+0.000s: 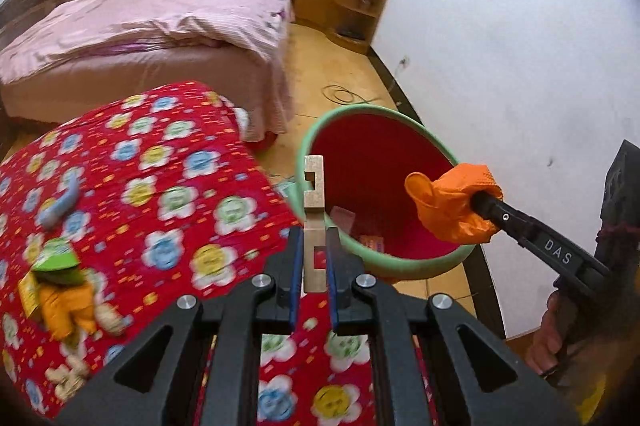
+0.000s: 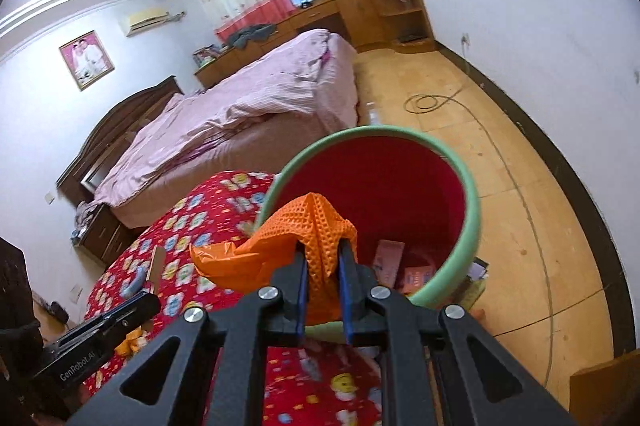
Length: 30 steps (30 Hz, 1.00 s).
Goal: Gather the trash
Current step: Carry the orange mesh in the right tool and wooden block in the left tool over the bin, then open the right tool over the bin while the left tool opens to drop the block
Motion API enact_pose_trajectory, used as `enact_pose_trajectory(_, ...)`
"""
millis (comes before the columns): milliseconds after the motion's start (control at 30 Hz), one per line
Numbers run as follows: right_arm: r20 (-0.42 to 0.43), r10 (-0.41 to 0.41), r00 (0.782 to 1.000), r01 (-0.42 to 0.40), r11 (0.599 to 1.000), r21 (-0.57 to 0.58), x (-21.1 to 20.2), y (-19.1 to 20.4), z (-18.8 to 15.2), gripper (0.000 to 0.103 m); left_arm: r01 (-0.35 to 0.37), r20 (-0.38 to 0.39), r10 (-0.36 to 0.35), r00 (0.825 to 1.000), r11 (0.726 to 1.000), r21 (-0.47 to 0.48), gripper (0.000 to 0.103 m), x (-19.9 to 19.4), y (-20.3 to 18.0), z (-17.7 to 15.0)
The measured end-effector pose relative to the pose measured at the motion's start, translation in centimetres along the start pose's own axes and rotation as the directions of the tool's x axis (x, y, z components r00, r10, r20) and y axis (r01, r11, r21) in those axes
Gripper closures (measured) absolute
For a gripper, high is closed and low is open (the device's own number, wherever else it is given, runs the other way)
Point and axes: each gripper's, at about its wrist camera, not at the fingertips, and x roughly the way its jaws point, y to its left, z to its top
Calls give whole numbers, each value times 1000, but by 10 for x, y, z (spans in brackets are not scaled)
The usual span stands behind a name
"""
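Currently on the drop step: left gripper [image 1: 313, 258] fingers pinch a wood block [image 1: 314, 202] at the bin [image 1: 400, 258] rim, right gripper [image 2: 323, 290] fingers pinch an orange glove [image 2: 316, 226] over the bin, so next both need centring over the opening, then spreading.

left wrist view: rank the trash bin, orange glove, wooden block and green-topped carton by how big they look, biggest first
1. trash bin, by far the largest.
2. orange glove, bunched in the right gripper.
3 and 4. wooden block in the left gripper and green-topped carton: too alike to rank; the carton is blurred and the block sits near the lens.
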Motion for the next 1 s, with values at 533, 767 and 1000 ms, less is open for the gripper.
enact_pose_trajectory(533, -36, -77, 996, 79, 996, 46, 34, -47, 12, 84, 21, -94, -16, 995, 998, 51, 93, 83, -24, 19)
enact_pose_trajectory(767, -47, -72, 996, 74, 997, 38, 42, -45, 14, 76, 9, -72, -7, 997, 1000, 24, 77, 85, -18, 28)
enact_pose_trajectory(1000, -37, -48, 998, 49, 998, 27, 38, -37, 14, 63, -7, -64, 7, 998, 1000, -8, 76, 72, -12, 23)
